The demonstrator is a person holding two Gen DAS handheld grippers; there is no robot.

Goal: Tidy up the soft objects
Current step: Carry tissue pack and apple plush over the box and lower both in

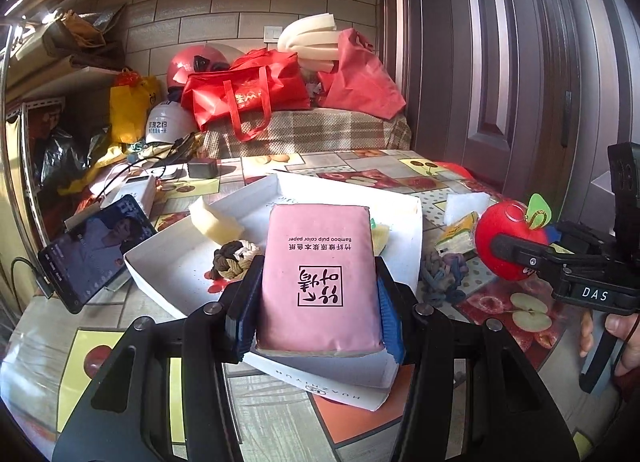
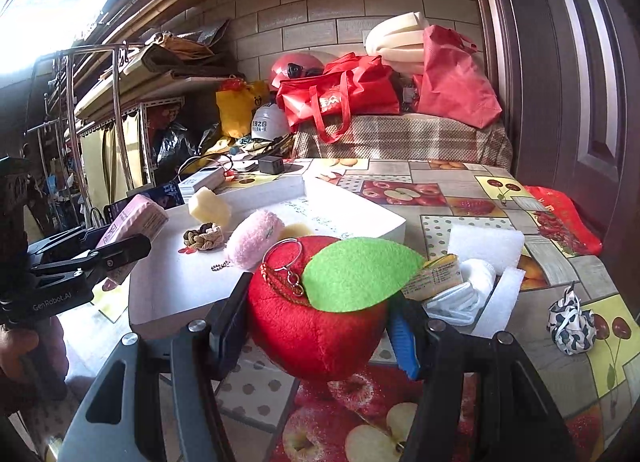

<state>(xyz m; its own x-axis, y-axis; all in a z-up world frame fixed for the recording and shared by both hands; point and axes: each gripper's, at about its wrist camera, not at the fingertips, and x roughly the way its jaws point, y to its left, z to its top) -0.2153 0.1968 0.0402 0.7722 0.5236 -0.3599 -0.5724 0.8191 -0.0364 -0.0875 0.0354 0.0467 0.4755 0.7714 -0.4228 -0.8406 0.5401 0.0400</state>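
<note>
Pink pack: a soft tissue pack [image 1: 320, 274] in pink wrap, printed "Bamboo pulp color paper" with a dark square logo; the print reads upside down in the left wrist view.
Left gripper: the left gripper [image 1: 318, 302] is clamped on the pack's two long sides, holding it over the near edge of a white cardboard tray [image 1: 160, 262].
Pack's axis: long axis runs away from the gripper, far end tilted up over the tray.
Red plush: a plush apple [image 2: 316, 326] with a green felt leaf [image 2: 360, 274] and a metal key ring [image 2: 282, 256] on top.
Right gripper: the right gripper [image 2: 316, 336] grips the apple by its sides, just right of the tray, leaf end upward.
Tray contents: a yellow sponge [image 2: 209, 206], a knotted rope ball [image 2: 203, 237], a pink fluffy pad [image 2: 254, 238].
Surface: a table under a fruit-print oilcloth [image 2: 460, 198], with white foam blocks [image 2: 486, 244] and a spotted cloth bundle [image 2: 570, 322] lying on it.
Room: brick-pattern wall, red bags [image 2: 340, 96], helmets, a dark door at right.
</note>
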